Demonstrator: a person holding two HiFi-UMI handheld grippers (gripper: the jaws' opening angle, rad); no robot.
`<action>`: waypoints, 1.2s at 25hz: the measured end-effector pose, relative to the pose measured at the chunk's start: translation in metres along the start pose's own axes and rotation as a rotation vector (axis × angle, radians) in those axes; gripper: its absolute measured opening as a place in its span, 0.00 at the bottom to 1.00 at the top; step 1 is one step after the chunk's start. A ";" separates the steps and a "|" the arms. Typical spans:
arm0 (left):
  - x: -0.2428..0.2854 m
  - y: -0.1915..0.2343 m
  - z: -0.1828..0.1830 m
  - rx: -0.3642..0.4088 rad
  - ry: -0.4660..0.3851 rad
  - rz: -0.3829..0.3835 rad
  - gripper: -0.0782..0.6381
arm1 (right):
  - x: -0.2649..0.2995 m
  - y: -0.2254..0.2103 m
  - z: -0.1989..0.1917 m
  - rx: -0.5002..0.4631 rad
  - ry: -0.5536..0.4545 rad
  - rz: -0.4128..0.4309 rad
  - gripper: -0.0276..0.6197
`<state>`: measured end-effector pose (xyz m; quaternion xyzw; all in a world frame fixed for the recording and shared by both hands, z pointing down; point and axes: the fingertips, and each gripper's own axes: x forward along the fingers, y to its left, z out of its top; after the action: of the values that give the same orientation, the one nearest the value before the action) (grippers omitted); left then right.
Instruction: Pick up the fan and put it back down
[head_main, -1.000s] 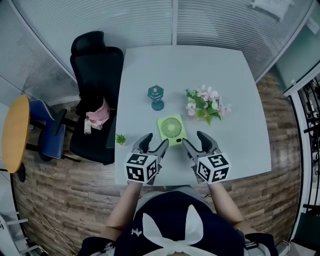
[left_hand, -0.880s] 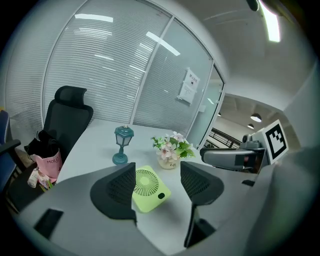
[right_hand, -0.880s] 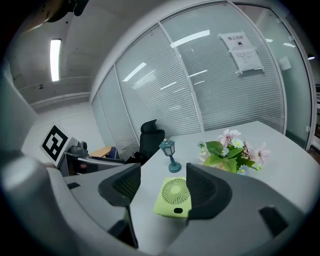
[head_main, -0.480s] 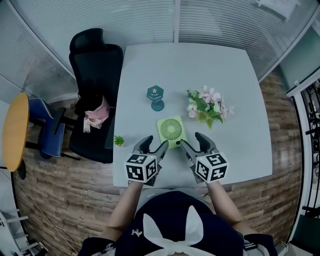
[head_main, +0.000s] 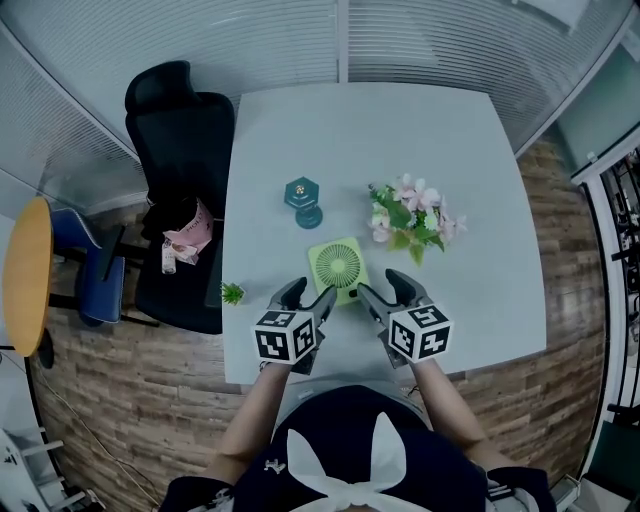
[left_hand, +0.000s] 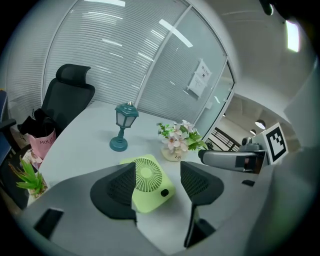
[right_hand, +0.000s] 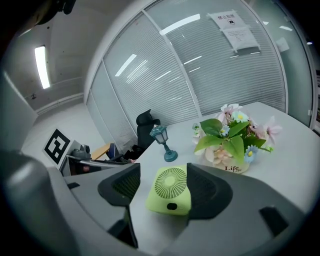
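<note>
Left edge of light-green square plastic fan (left_hand: 150, 182) lost behind a jaw of the left tongs (left_hand: 157, 172) in left gripper view, right edge behind a jaw of the right tongs (right_hand: 164, 172) in right gripper view; print on white paper notice (right_hand: 235, 30) too small to read.

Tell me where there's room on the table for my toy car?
The far half of the table, beyond the lantern and flowers, is bare; so is the right side. It's crowded around the fan, left gripper and right gripper.

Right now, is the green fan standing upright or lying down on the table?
Lying down: the green fan rests flat on the table, its round grille facing up.
</note>
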<state>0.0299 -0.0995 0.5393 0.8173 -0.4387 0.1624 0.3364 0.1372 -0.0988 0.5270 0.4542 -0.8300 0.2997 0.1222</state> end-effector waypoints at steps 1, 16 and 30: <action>0.003 0.002 -0.002 -0.010 0.007 -0.001 0.49 | 0.003 -0.002 -0.001 0.003 0.006 -0.001 0.48; 0.037 0.031 -0.026 -0.129 0.071 0.009 0.49 | 0.039 -0.025 -0.031 0.047 0.113 -0.013 0.47; 0.066 0.052 -0.062 -0.229 0.173 0.021 0.49 | 0.073 -0.044 -0.066 0.078 0.235 -0.014 0.47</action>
<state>0.0256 -0.1171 0.6418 0.7520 -0.4321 0.1845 0.4623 0.1289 -0.1262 0.6310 0.4258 -0.7946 0.3821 0.2032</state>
